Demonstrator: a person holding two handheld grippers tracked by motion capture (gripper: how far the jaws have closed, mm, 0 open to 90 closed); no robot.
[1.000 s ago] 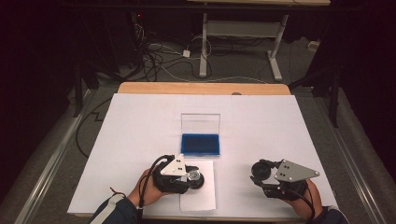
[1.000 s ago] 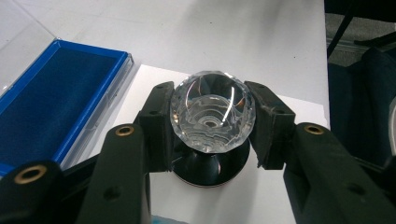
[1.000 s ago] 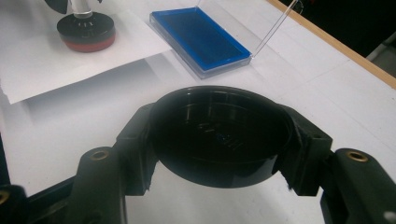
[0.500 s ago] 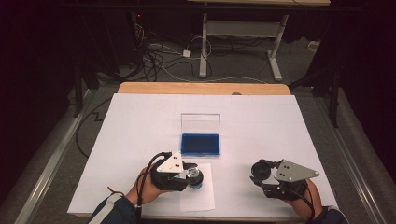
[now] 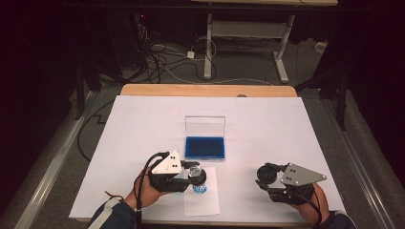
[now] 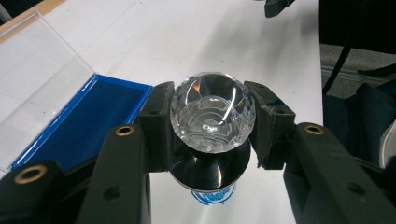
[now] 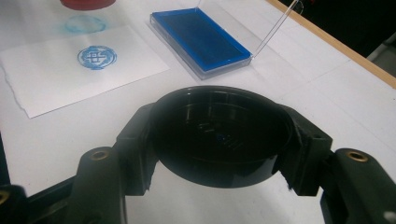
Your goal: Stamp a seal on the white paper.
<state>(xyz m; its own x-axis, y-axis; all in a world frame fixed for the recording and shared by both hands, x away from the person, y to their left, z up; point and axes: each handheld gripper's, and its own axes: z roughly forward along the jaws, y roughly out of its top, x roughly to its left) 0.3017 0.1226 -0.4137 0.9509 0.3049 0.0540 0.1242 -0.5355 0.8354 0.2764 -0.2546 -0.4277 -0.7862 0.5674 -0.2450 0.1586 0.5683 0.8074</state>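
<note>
**Stamp lifts off the paper**

The stamp (image 6: 212, 119), with its clear crystal knob, sits clamped in the left gripper (image 6: 210, 126) just above the paper sheet (image 5: 202, 200); I think stamping is the step now, and next it needs its cap; the right gripper (image 7: 219, 140) squeezes one black cap (image 7: 219, 133); one blue ink pad (image 5: 205, 147) sits open; two blue prints (image 7: 97, 57) show.

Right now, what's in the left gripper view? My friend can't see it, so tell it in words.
Two black jaws pinch a stamp by its clear crystal knob, its dark base just above a blue print on the white table. An open blue ink pad lies at left.
</note>
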